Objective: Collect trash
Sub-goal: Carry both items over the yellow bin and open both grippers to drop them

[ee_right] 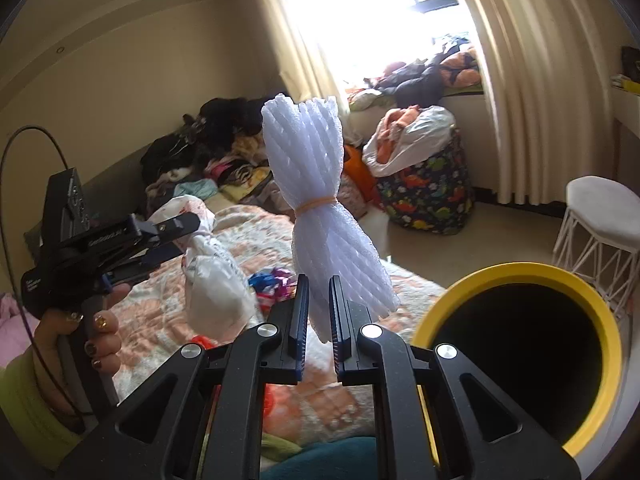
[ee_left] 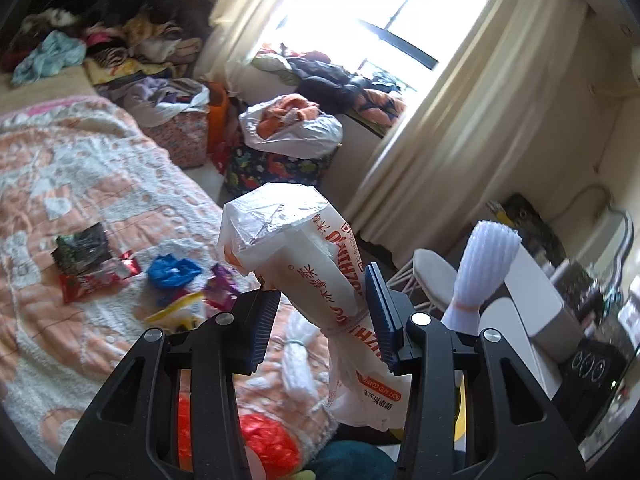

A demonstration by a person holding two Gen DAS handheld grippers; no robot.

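My left gripper (ee_left: 324, 308) is shut on a white plastic bag with orange print (ee_left: 296, 248) and holds it above the bed; bag and gripper also show in the right wrist view (ee_right: 208, 268). My right gripper (ee_right: 319, 312) is shut on a white foam net bundle (ee_right: 316, 184) tied with a rubber band, held upright; it also shows in the left wrist view (ee_left: 484, 264). A yellow-rimmed bin (ee_right: 496, 276) stands open just right of the right gripper. Loose wrappers lie on the bed: a dark one (ee_left: 82, 246), a red one (ee_left: 100, 276), a blue one (ee_left: 174, 270), a purple one (ee_left: 220, 286), a yellow one (ee_left: 176, 312).
The bed has an orange and white blanket (ee_left: 80, 176). Another foam bundle (ee_left: 298, 360) and red plastic (ee_left: 268, 436) lie near the bed's front. Clothes are piled at the bed's far end (ee_left: 108, 12). Bags of clothes (ee_left: 292, 128) stand by the window. A white stool (ee_right: 600, 216) stands at right.
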